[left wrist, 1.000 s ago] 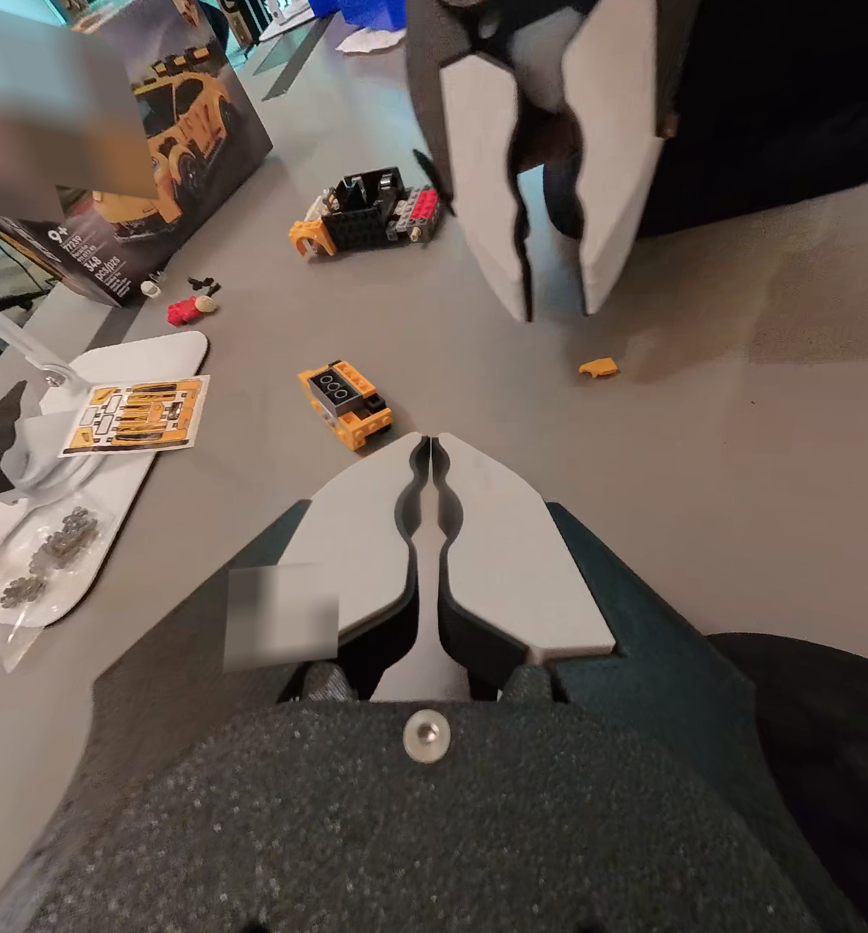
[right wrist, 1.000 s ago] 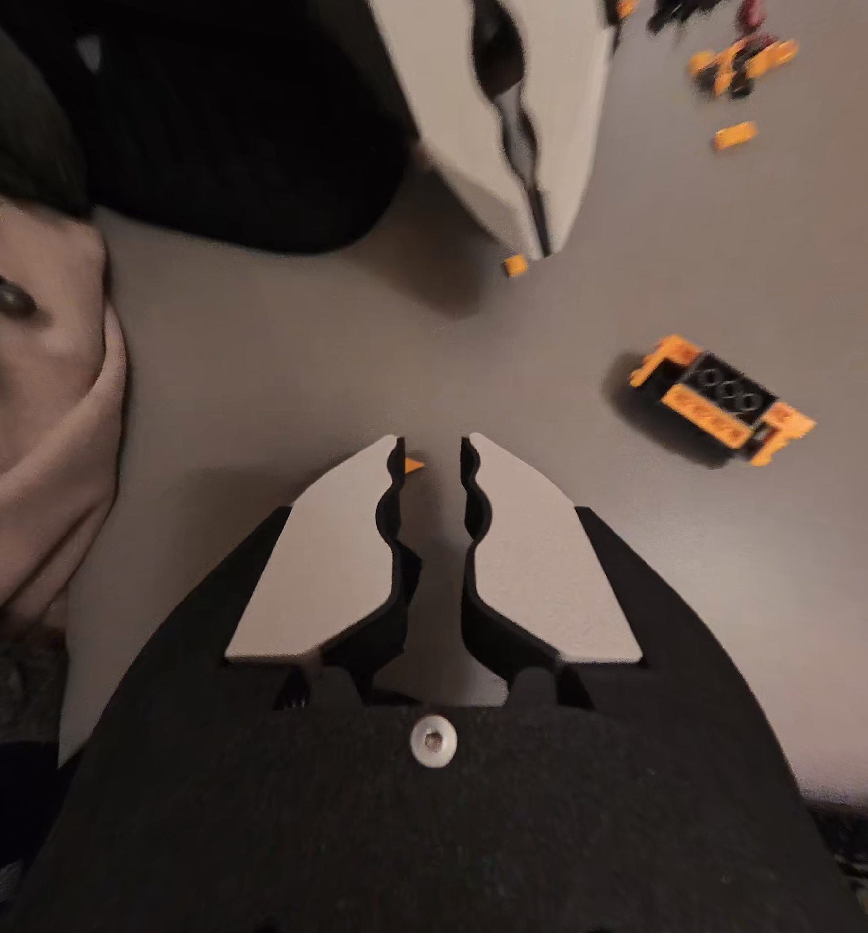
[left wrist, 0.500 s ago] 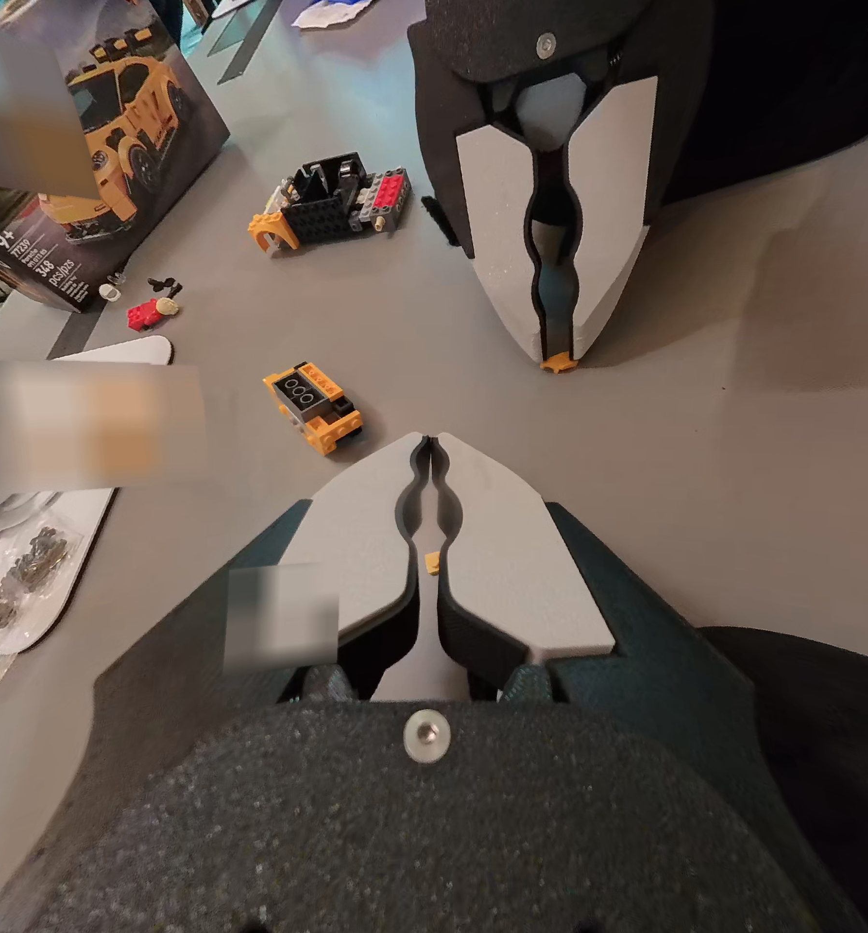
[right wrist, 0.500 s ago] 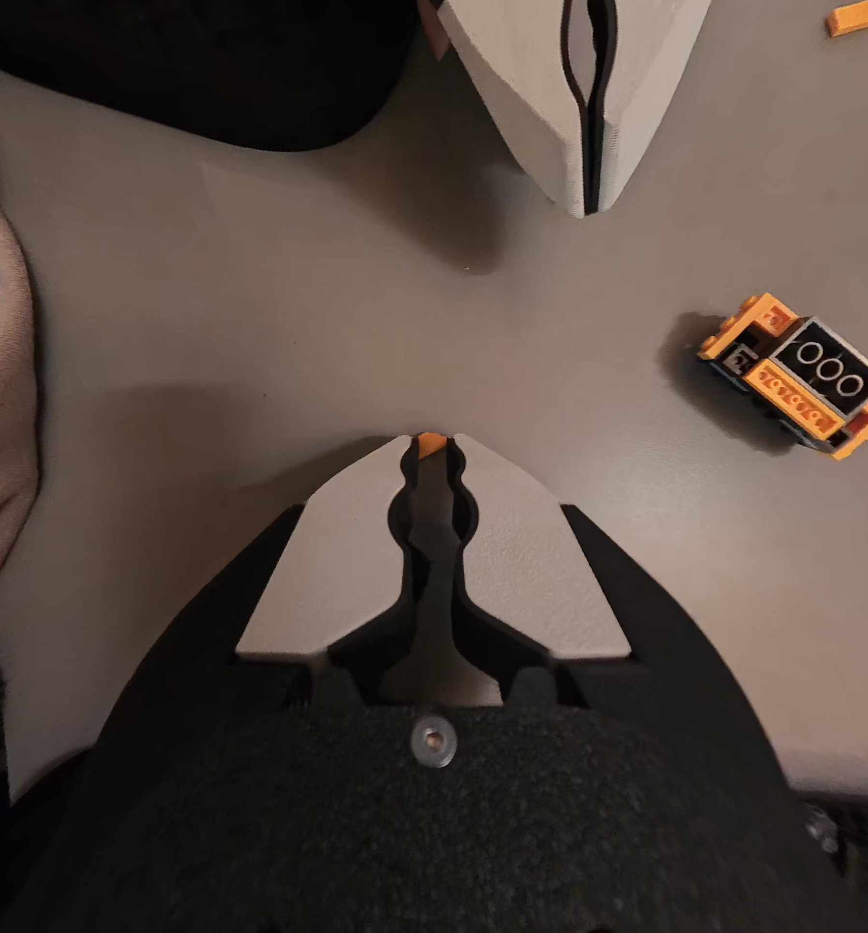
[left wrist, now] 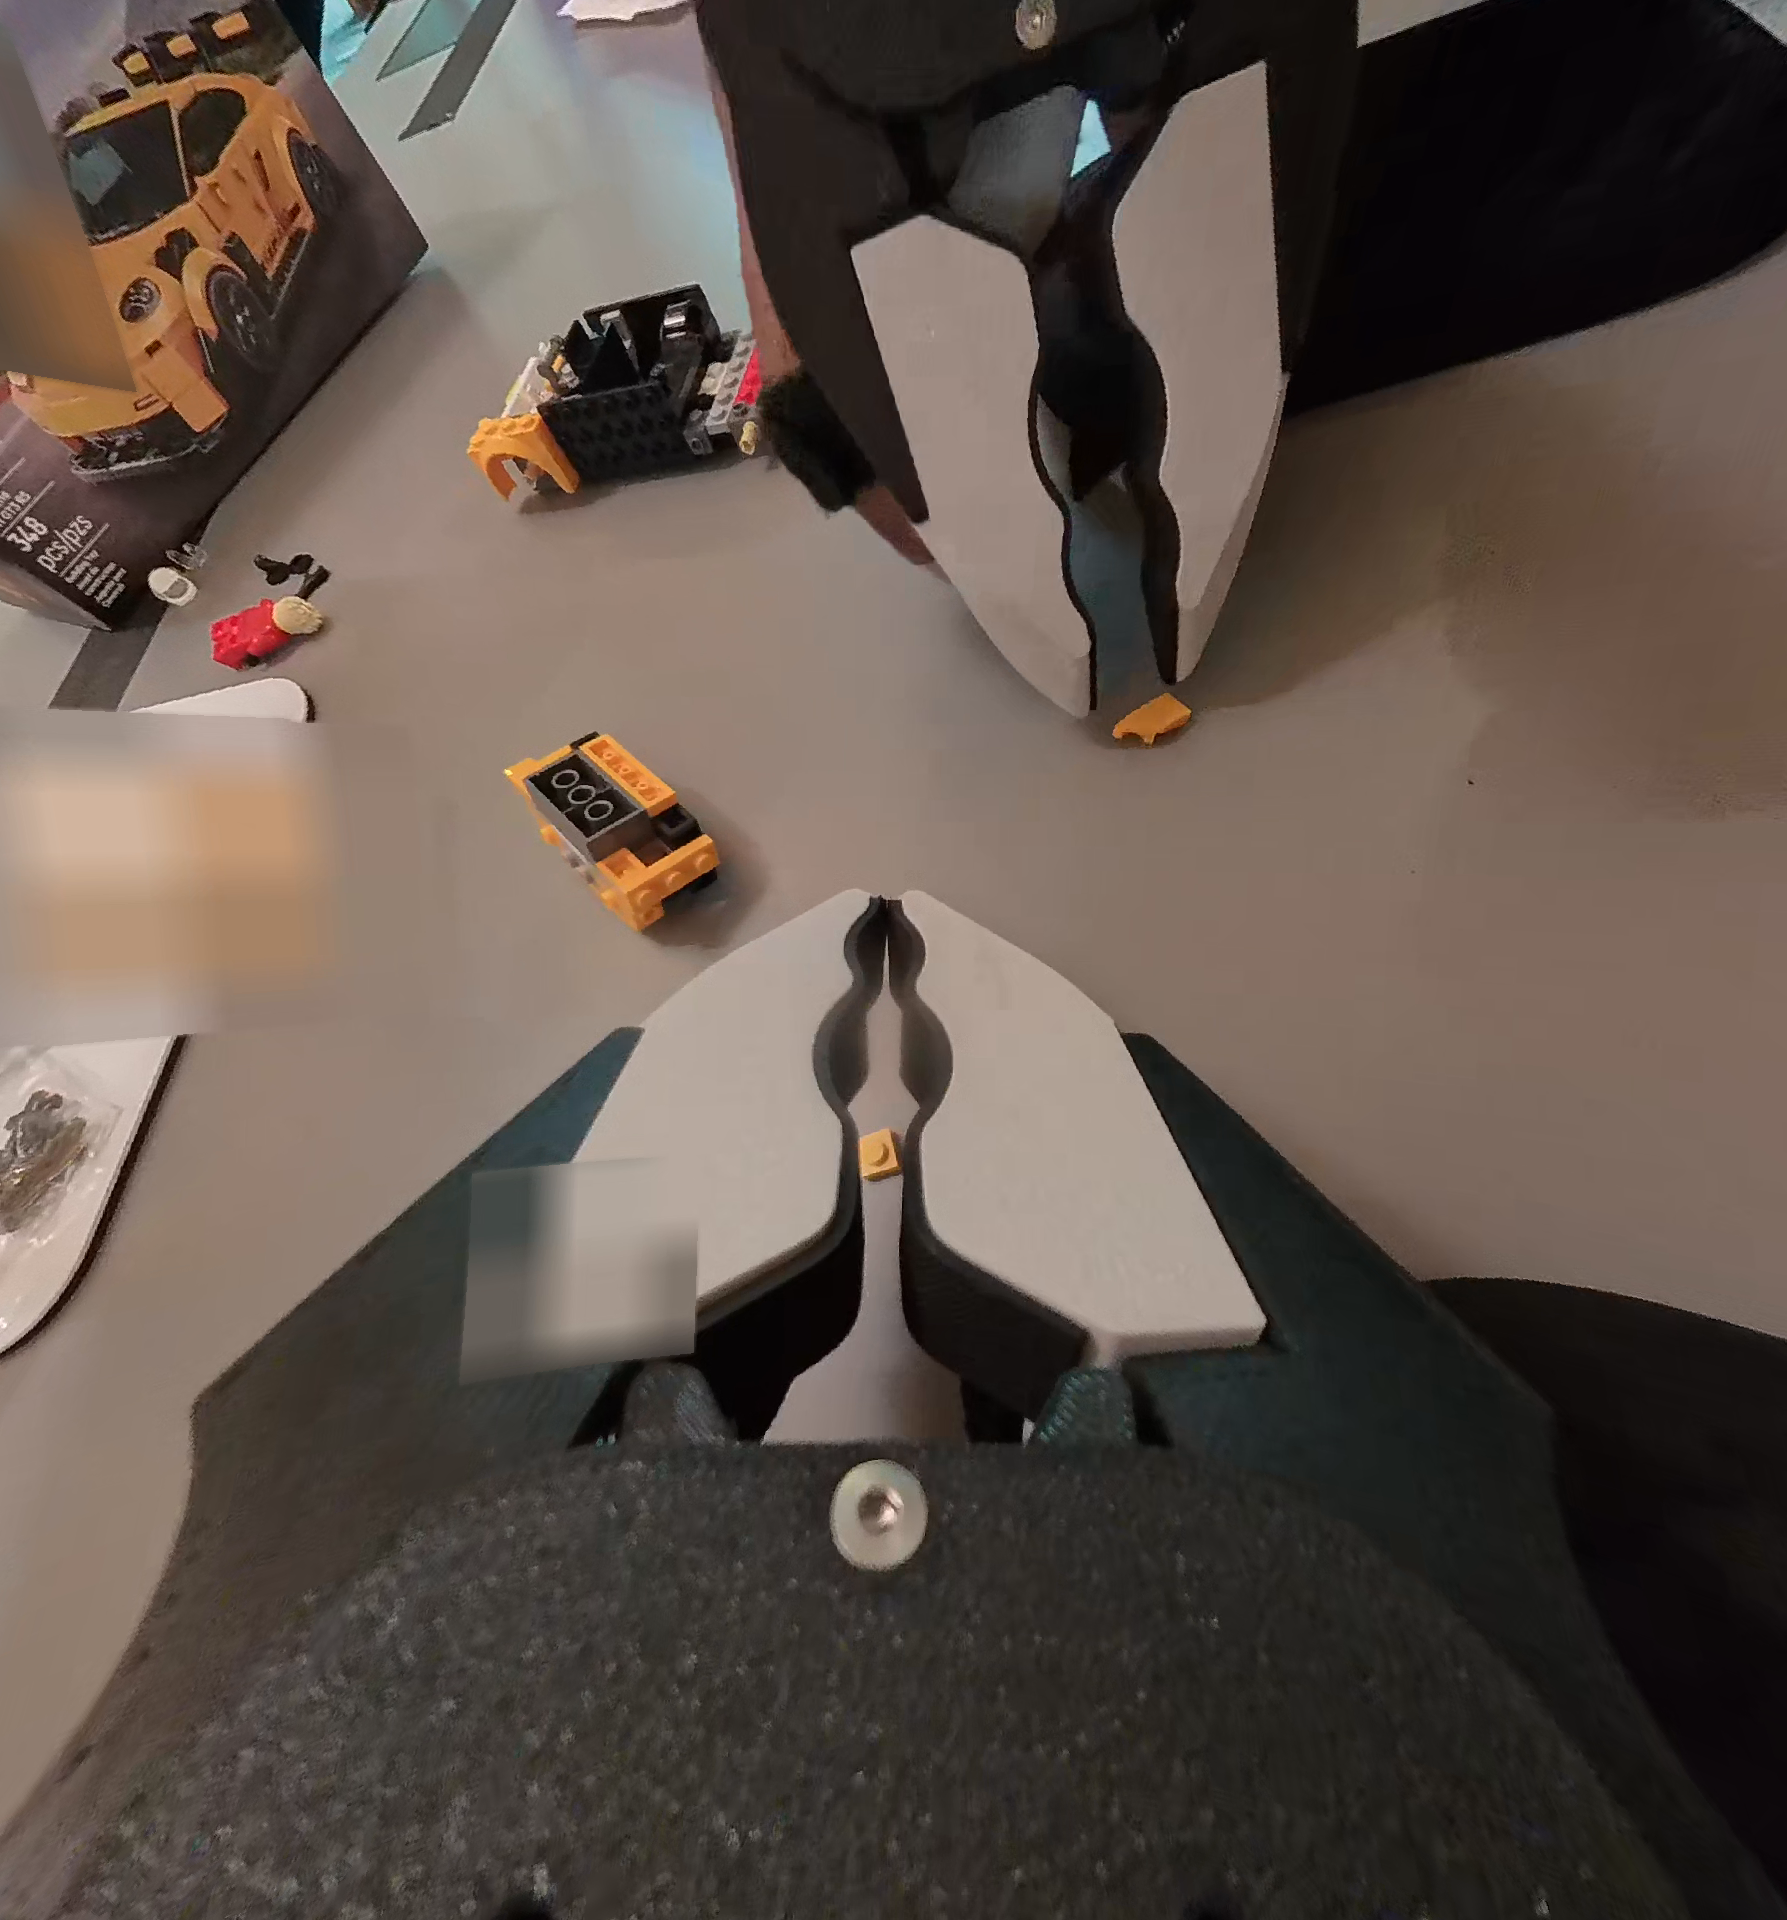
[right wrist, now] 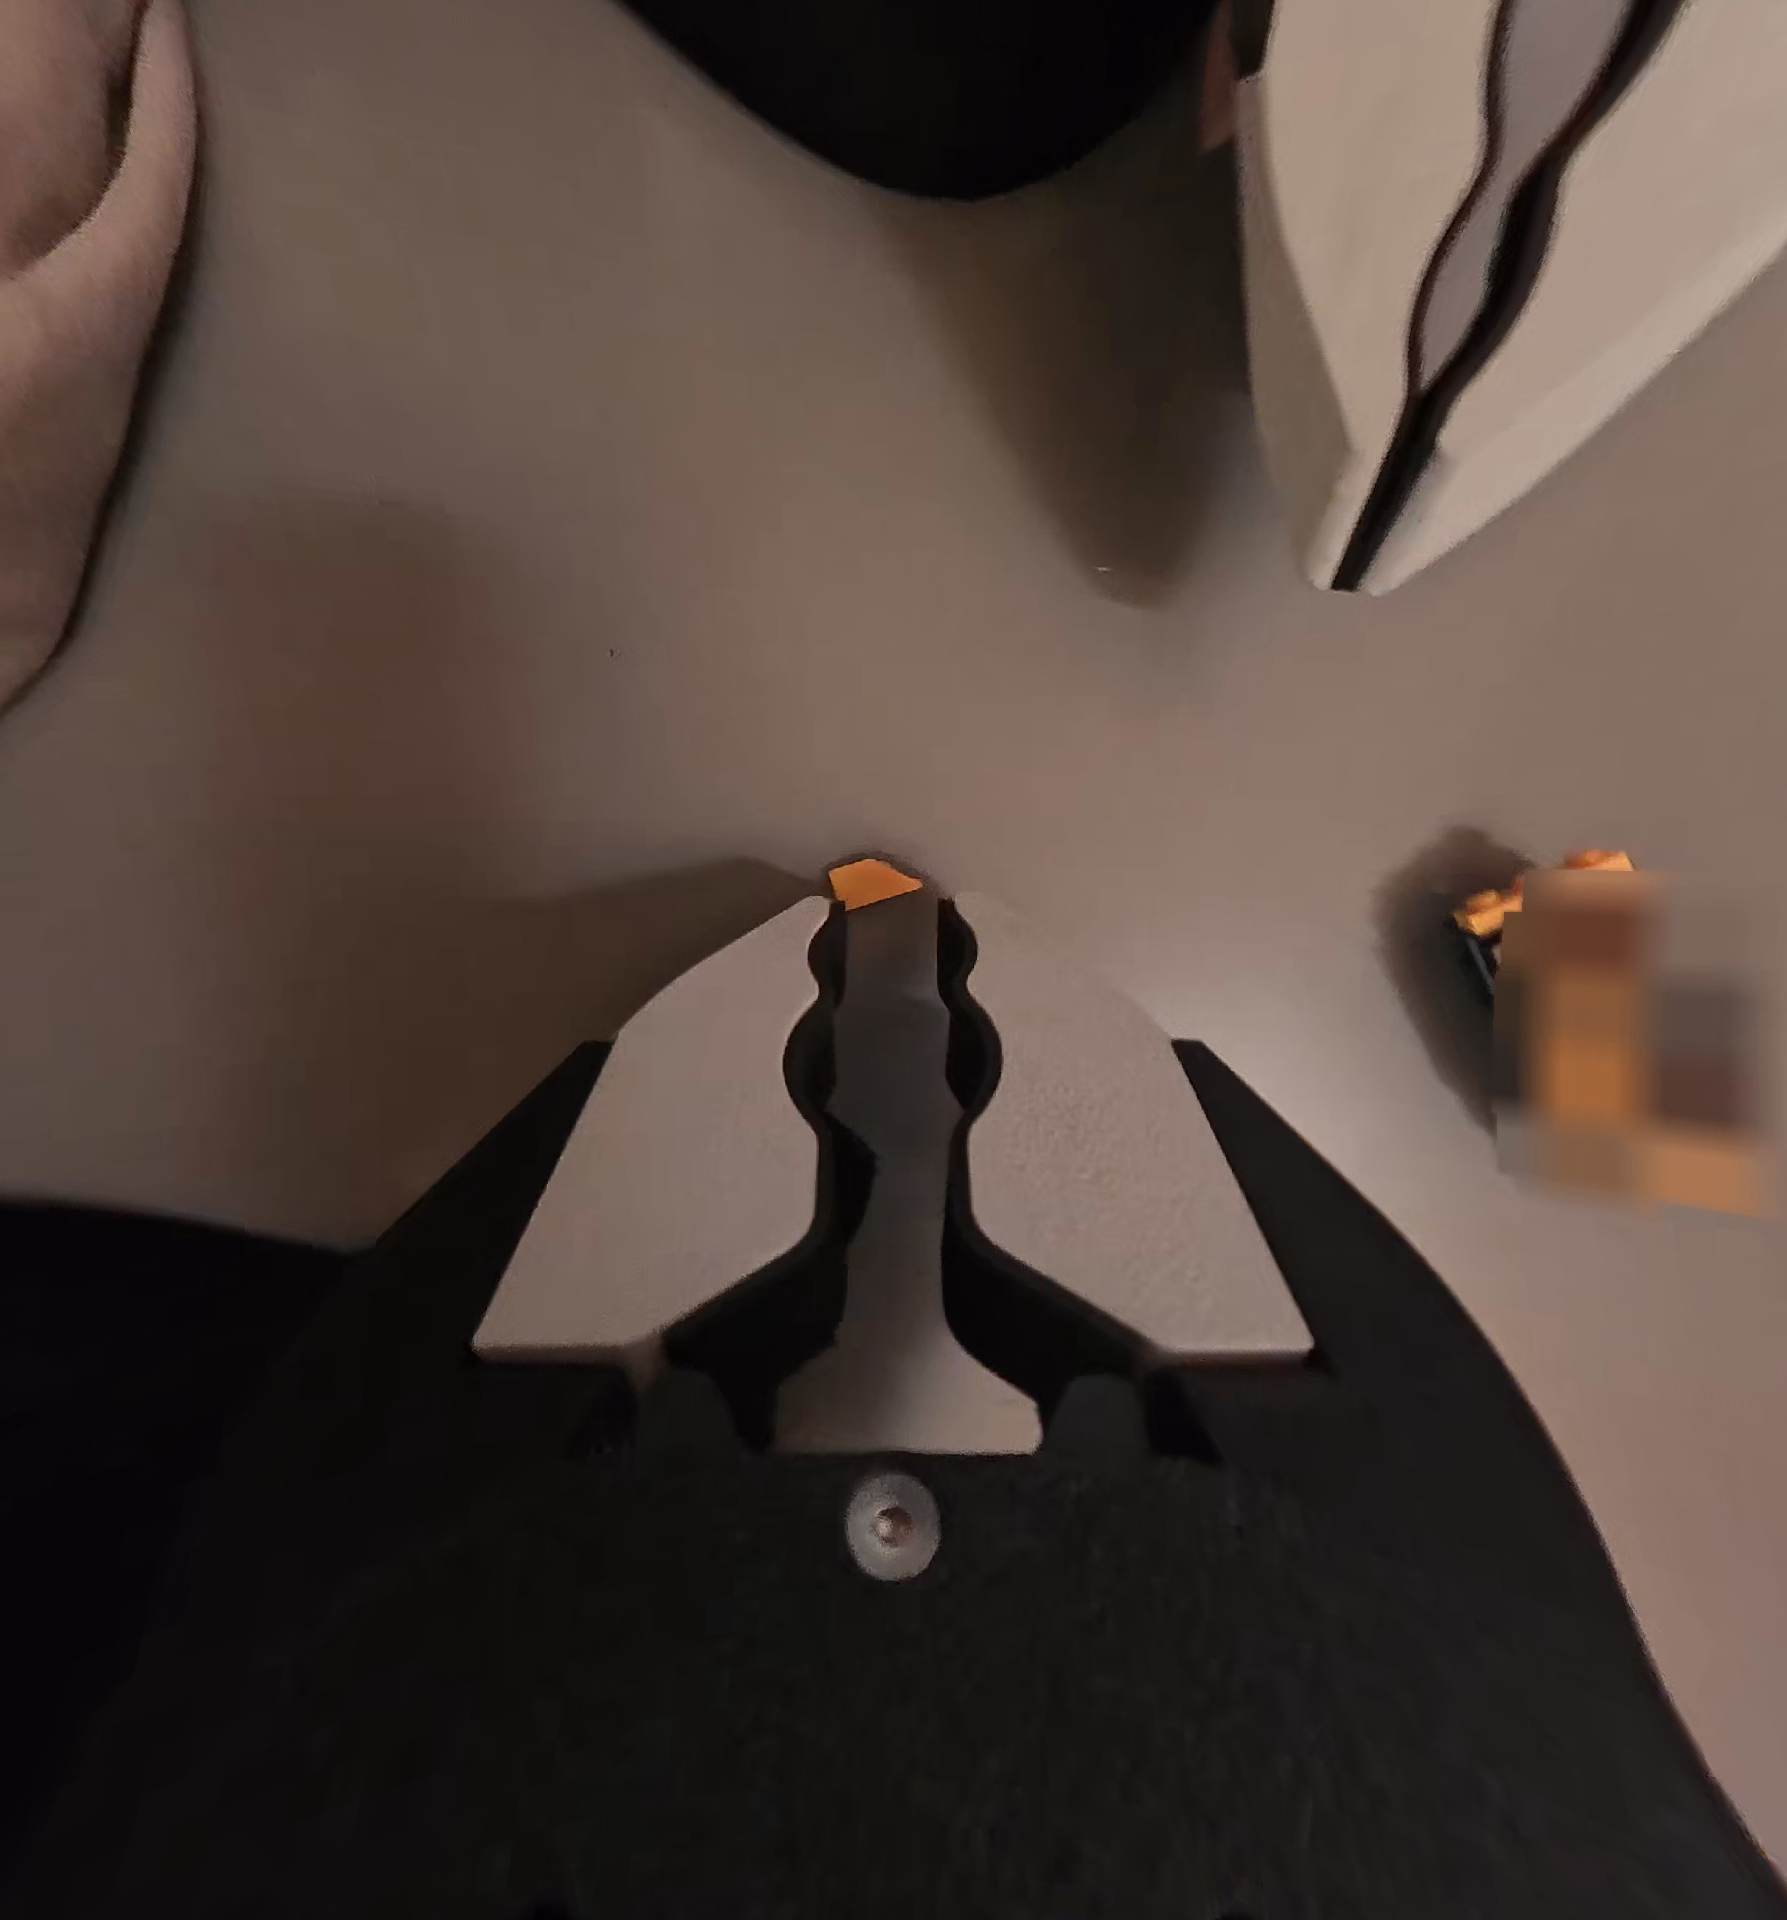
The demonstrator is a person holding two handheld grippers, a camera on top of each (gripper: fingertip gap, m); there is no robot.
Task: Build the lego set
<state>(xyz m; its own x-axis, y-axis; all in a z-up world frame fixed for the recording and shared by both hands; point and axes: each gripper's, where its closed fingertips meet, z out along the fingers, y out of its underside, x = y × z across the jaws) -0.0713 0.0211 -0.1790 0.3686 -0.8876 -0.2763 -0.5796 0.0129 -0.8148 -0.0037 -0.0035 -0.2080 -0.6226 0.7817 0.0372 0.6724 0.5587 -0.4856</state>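
Note:
In the left wrist view my left gripper (left wrist: 887, 906) is shut, low over the grey table (left wrist: 1491, 987). A tiny orange plate (left wrist: 878, 1155) shows through the gap behind its tips; I cannot tell whether it is pinched. My right gripper (left wrist: 1128, 694) points down opposite, jaws a narrow gap apart. A small orange curved piece (left wrist: 1151, 719) lies on the table right at its tips. In the right wrist view that piece (right wrist: 873, 883) sits just ahead of the right gripper (right wrist: 889, 906), by its left fingertip. The left gripper (right wrist: 1346, 582) shows at the upper right there.
An orange and black sub-assembly (left wrist: 614, 831) lies left of my left gripper. The black car chassis (left wrist: 640, 405) is farther back, beside the set's box (left wrist: 162, 291). Small red and black parts (left wrist: 255, 629) and a white board with a parts bag (left wrist: 27, 1195) sit at left. The left gripper's tips are roughly 8 cm from the right gripper's.
The right gripper came down and narrowed around the orange curved piece, which now sits just off its tips. The left gripper moved forward over the tiny orange plate and stayed shut.

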